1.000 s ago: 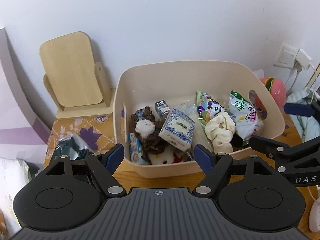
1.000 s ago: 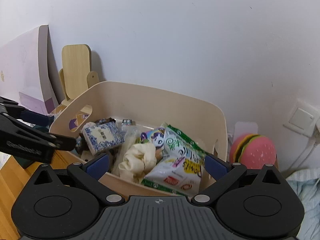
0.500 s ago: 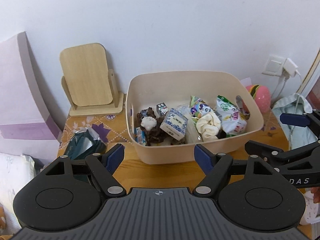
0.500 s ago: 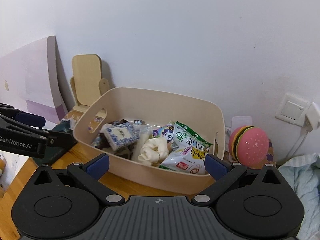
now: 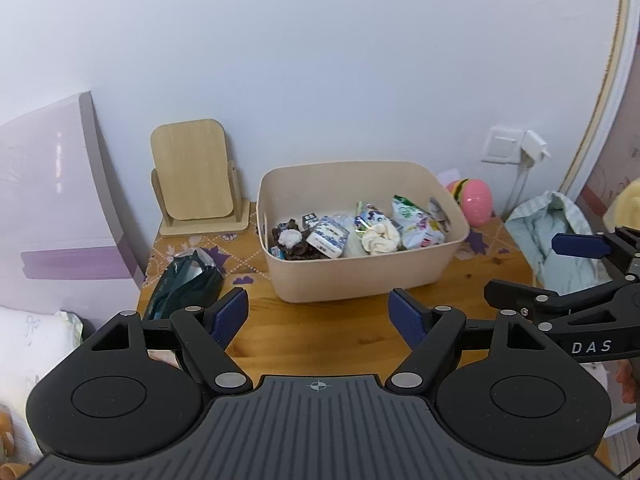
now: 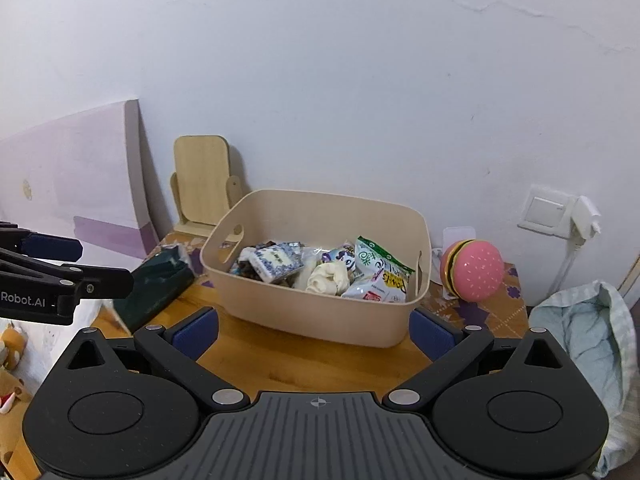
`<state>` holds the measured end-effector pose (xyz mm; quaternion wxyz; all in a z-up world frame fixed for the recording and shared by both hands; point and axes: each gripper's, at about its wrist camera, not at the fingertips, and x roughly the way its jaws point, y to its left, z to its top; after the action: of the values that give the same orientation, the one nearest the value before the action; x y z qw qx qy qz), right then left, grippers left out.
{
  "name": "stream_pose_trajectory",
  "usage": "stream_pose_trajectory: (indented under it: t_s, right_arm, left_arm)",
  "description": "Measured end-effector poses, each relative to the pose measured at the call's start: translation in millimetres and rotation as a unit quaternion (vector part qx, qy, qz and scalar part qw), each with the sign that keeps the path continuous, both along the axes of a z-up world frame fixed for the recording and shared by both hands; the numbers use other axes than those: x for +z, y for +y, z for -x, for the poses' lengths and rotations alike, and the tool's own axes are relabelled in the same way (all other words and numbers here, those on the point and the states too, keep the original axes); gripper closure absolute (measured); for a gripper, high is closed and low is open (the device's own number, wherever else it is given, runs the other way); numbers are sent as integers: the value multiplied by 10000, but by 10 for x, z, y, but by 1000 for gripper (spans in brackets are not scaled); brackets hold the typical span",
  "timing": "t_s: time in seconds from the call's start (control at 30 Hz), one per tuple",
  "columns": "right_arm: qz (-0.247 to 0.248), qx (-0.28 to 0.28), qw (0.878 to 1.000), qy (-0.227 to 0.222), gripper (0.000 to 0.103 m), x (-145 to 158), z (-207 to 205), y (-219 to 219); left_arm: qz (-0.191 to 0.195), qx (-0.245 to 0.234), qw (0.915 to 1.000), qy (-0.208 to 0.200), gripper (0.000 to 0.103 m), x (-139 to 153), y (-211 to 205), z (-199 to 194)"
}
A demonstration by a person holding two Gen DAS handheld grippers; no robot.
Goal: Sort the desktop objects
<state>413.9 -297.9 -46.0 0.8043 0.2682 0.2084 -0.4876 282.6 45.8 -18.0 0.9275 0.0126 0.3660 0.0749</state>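
Bin (image 5: 360, 276) full of snacks sits on the far middle of the wooden table (image 5: 320, 328) in the left wrist view, dark bag (image 5: 184, 284) to its left; left gripper (image 5: 318, 314) is spread, holding nothing. Right wrist view: same bin (image 6: 320, 312), burger toy (image 6: 472, 270) just right of it; right gripper (image 6: 314, 332) is spread wide too.

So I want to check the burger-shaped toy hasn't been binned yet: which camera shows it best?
The right wrist view: the pink burger toy shows whole there, standing on the table outside the beige bin, beside its right end. The left wrist view shows it smaller, with its lower left part hidden behind the bin's rim.
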Motion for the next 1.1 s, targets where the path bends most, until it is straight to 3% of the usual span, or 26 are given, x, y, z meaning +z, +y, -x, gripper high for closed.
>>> stream_pose_trajectory:
  t_s: [0.77, 1.1]
  right_arm:
    - [84, -249, 9997, -28, 0, 501, 81, 1674]
    - [-26, -527, 9986, 58, 0, 718, 220, 2264]
  left_arm:
    - [103, -231, 9996, -152, 25, 412, -295, 1791]
    - [71, -321, 9994, -82, 24, 574, -385, 2254]
